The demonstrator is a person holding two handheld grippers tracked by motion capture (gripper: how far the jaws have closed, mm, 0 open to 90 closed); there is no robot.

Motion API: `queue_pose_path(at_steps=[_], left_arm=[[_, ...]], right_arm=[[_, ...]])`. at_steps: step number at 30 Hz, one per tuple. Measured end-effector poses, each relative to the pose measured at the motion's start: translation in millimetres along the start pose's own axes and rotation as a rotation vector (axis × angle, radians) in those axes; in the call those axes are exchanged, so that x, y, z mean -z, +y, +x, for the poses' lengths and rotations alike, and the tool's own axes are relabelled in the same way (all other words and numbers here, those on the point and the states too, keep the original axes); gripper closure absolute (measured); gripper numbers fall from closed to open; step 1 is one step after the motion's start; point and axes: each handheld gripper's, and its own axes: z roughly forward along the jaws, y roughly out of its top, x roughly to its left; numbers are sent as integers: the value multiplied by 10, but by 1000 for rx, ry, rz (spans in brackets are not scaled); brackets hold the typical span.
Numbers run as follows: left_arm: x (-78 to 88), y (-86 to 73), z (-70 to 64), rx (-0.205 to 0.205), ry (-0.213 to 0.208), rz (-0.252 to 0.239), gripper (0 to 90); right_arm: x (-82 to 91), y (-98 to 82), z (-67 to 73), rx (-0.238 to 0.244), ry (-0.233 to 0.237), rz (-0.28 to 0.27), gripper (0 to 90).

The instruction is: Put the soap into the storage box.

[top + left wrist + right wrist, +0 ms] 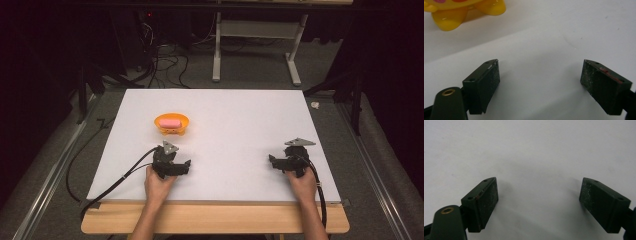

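Orange bowl (171, 123), footed, is set on the white table (240, 125) with a pink block (170, 122) laid inside it. Left tool (186, 164) is rested just short of the bowl, jaws parted wide and empty, likely staged for a reach. Right tool (272, 160) is parked well apart, likewise spread and holding nothing.

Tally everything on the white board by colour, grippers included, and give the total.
Orange: 1, the bowl with stubby feet
Pink: 1, the block lying inside that bowl
Black: 2, the left gripper and the right gripper, both with jaws apart and nothing between them
Total: 4
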Motion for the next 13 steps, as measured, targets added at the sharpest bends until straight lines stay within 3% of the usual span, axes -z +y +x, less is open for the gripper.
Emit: queue_pose_path(at_steps=[13], left_arm=[[1, 0, 5, 2, -4, 2, 159]], right_arm=[[0, 0, 0, 0, 0, 0, 160]])
